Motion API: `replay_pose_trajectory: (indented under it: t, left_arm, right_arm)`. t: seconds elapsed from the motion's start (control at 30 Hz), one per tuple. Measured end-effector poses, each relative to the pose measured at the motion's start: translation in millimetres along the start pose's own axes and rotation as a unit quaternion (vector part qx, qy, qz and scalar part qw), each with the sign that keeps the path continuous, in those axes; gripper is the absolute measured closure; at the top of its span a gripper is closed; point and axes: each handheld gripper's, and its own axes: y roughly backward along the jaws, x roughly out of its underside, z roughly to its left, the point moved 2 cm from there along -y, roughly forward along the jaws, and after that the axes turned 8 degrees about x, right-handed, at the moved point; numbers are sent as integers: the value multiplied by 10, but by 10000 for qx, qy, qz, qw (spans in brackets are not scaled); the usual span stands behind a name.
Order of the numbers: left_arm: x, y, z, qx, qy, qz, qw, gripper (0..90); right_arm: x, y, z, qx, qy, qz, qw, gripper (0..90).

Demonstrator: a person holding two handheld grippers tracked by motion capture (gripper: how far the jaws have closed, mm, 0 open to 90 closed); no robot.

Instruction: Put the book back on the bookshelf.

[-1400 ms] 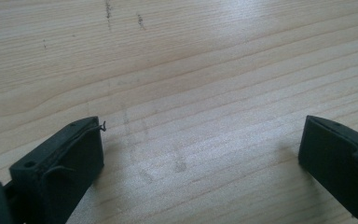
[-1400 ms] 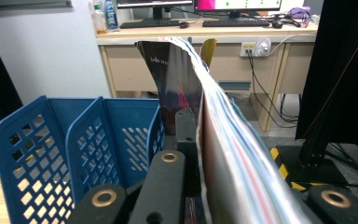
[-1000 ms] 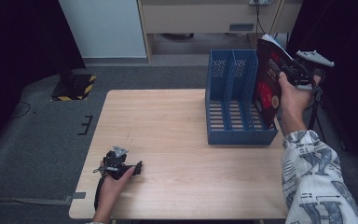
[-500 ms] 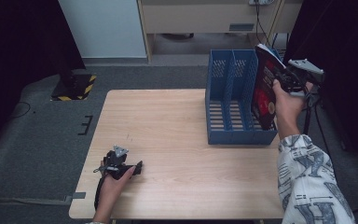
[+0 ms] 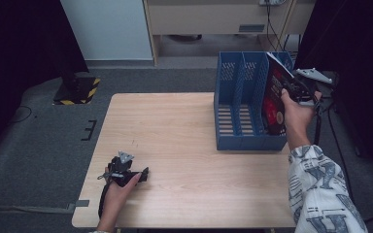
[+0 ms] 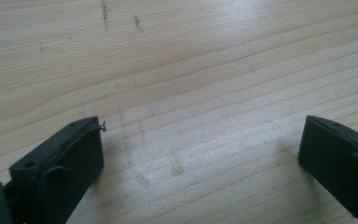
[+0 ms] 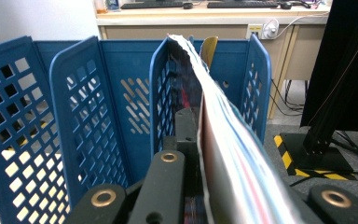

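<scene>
Right claw (image 5: 291,87) grips one magazine (image 5: 272,99) in three-slot rack (image 5: 238,97).

Red-and-black magazine (image 5: 273,99), tilted, in blue file rack's (image 5: 238,97) rightmost slot

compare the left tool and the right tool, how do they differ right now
The left tool rests low on the wooden table, while the right tool is raised beside the blue file rack. The left tool is open with nothing between its jaws; the right tool is shut on a magazine. Both are black and hand-held.
</scene>
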Motion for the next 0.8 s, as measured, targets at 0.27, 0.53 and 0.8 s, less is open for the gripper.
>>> replay_pose_trajectory:
  t: [0.27,0.53,0.8]
  left_arm:
    - [-3,-4,-4,4,-1,0,10000,0]
    - [-4,-4,-5,7,-4,0,10000,0]
    - [-4,-5,-7,9,-6,0,10000,0]
  right_arm:
    - [53,94,14,-110,83,158,9998,853]
    - [63,163,-9,-224,128,284,9993,830]
    - [43,197,-55,-304,294,430,9982,810]
